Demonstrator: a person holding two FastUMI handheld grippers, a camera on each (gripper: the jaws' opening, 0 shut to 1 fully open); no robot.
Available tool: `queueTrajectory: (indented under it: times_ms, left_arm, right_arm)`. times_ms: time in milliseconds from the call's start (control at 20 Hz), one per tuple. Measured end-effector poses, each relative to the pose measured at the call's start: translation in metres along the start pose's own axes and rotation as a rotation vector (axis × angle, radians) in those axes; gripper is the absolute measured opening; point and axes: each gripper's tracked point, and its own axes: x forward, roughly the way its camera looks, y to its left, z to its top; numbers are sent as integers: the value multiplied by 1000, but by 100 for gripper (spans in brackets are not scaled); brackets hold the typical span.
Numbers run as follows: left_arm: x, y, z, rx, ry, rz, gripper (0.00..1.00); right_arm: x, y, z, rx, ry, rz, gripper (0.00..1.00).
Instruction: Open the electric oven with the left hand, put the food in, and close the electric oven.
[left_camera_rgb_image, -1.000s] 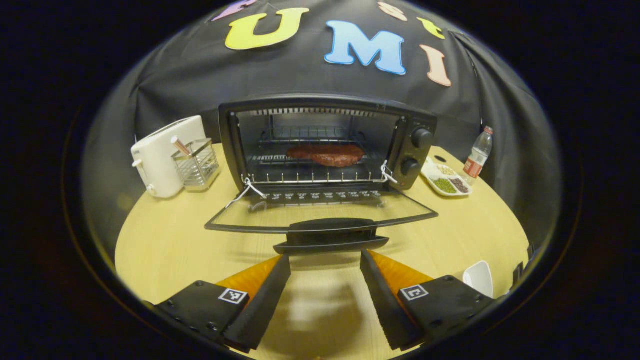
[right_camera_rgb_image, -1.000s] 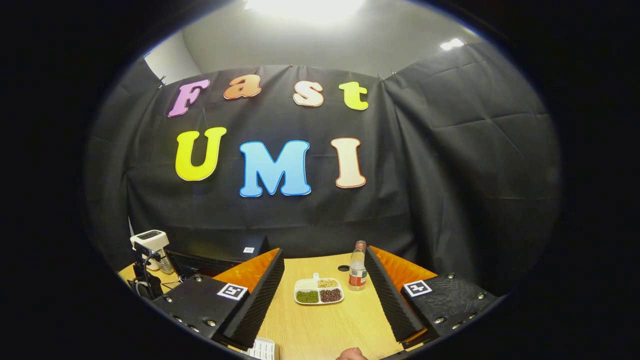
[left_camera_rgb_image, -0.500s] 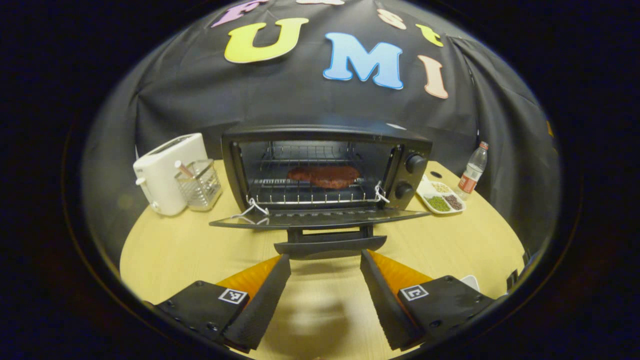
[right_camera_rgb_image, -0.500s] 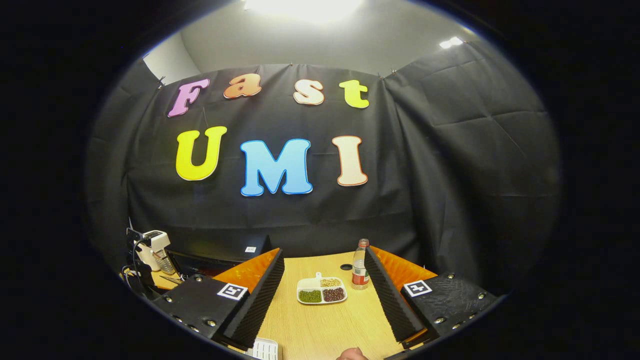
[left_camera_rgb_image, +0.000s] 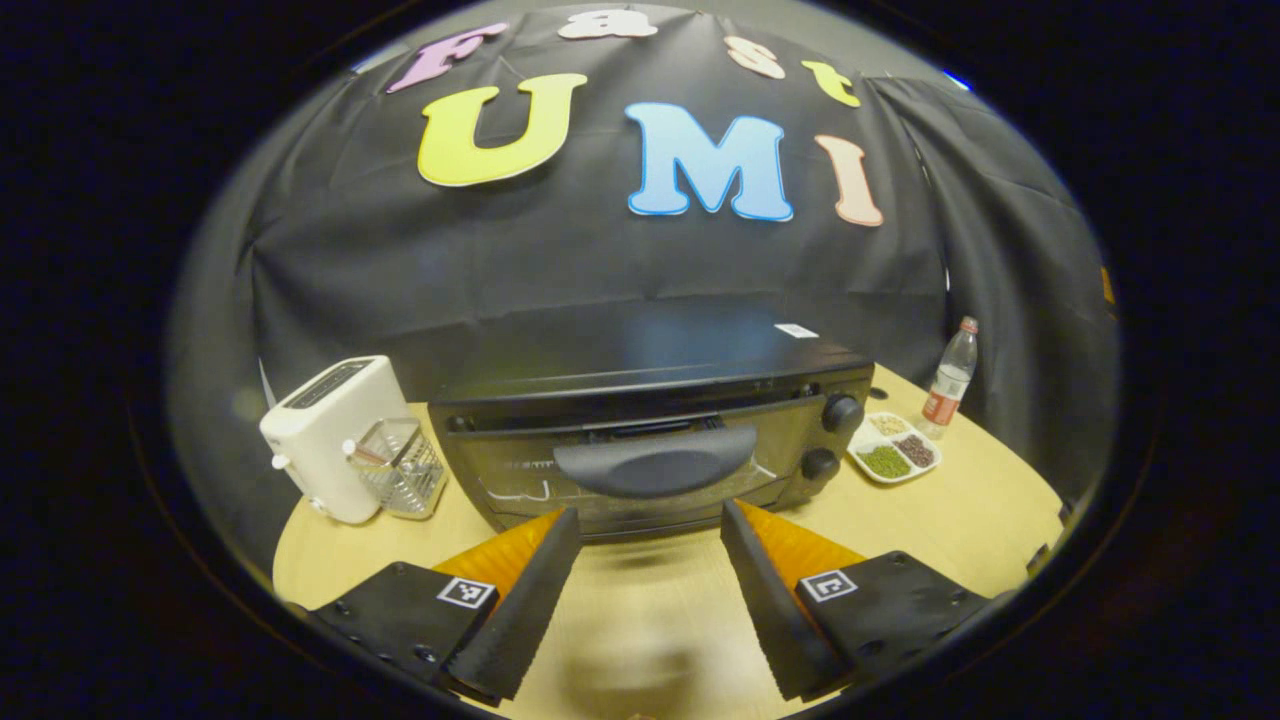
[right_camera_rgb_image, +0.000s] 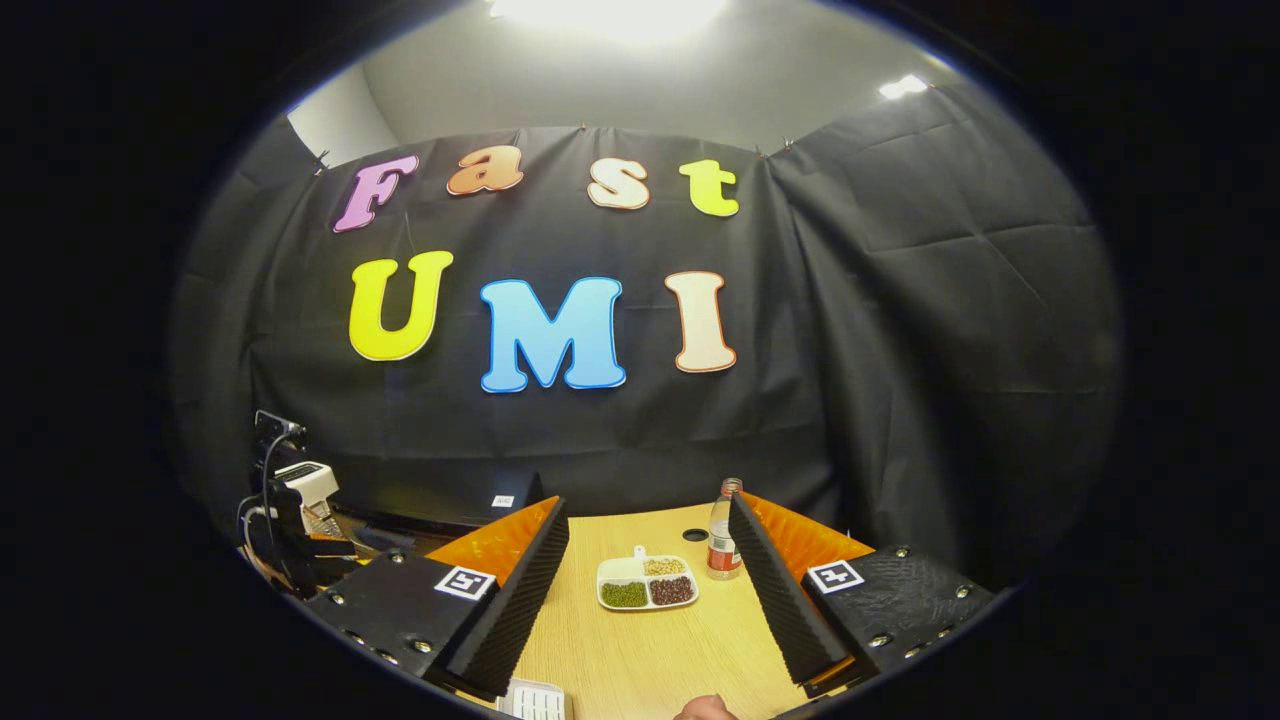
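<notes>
Left gripper (left_camera_rgb_image: 640, 525) fingers spread wide, empty, just below the oven handle (left_camera_rgb_image: 655, 468). Oven (left_camera_rgb_image: 650, 420) door nearly shut, standing mid-table (left_camera_rgb_image: 960, 510) between toaster (left_camera_rgb_image: 325, 435) and bean dish (left_camera_rgb_image: 893, 455). Right gripper (right_camera_rgb_image: 650, 530) likewise parted, empty, above the table.

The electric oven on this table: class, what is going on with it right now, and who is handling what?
A person works with a hand-held gripper in each hand. The left hand-held gripper sits open just below the electric oven's door handle, gripping nothing. The door is up, nearly closed, with a thin gap at its top. The right hand-held gripper hangs open and idle over the table, facing a divided dish of beans and a water bottle.
</notes>
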Motion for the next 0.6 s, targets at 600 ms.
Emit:
queueTrajectory:
  times_ms: [600]
  left_arm:
    - [-147,-34,120,7,-365,100,92]
  right_arm:
    - [-12,-6,53,13,-97,103,98]
